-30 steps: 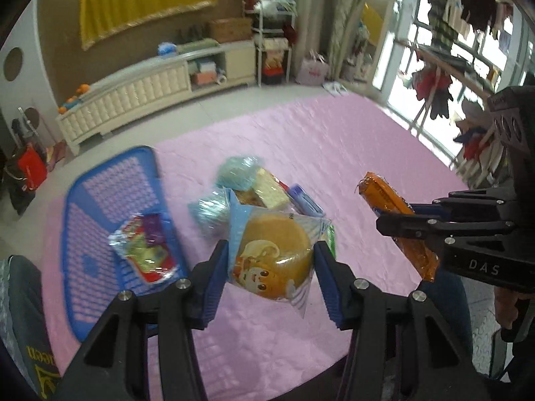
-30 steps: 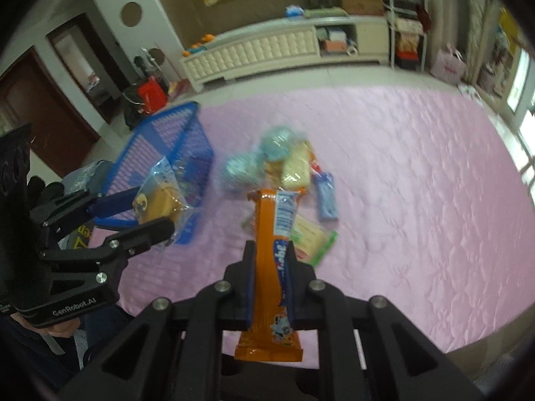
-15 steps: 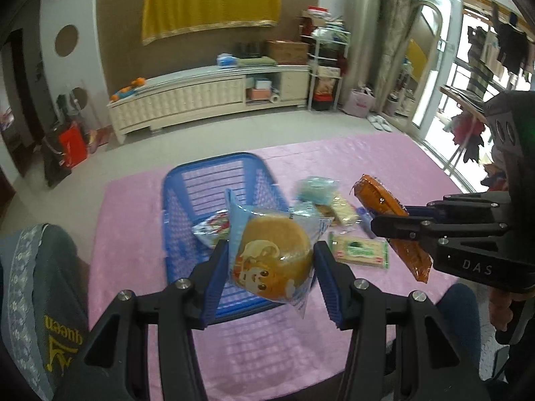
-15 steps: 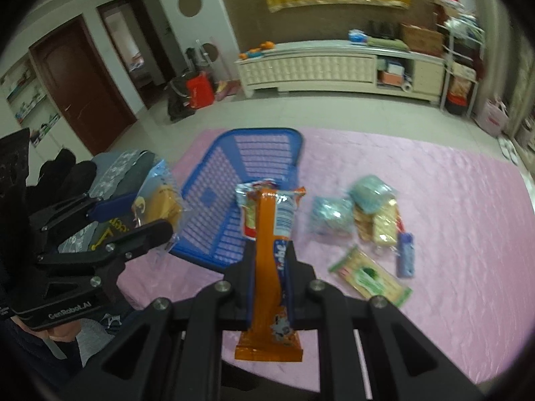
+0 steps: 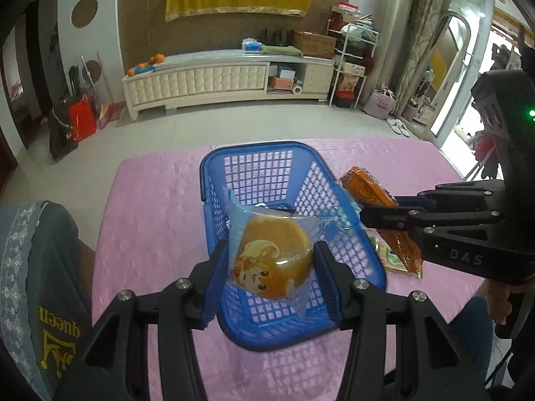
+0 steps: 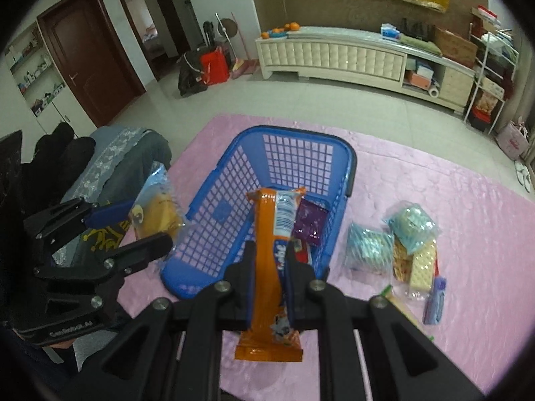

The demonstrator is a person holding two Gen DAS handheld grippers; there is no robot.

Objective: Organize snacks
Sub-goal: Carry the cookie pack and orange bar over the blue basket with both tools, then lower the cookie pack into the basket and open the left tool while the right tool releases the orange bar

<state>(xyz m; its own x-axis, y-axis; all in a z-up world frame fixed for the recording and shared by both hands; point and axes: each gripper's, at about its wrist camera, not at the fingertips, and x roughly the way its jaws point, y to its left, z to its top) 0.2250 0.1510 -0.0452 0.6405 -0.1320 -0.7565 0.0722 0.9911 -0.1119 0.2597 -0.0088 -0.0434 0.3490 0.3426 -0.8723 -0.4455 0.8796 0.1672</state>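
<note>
Left wrist view showed the left tongs (image 5: 271, 260) clamping a wrapped cake (image 5: 272, 260) above the blue basket (image 5: 257, 153); the right tongs (image 6: 269, 260) gripped an orange snack bar (image 6: 267, 267).

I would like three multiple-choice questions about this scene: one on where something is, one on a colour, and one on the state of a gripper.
1. Where is the purple packet?
A. inside the basket
B. on the pink cloth beside the basket
C. on the floor

2. What colour is the long bar held by the right gripper?
A. green
B. orange
C. white

3. What is the left gripper doing?
A. standing open and empty
B. clamping the basket's rim
C. gripping a wrapped round cake

Answers:
1 A: the right wrist view shows it behind the basket's wall.
2 B: the wrapper is orange.
3 C: both blue pads press on the cake's wrapper.
</note>
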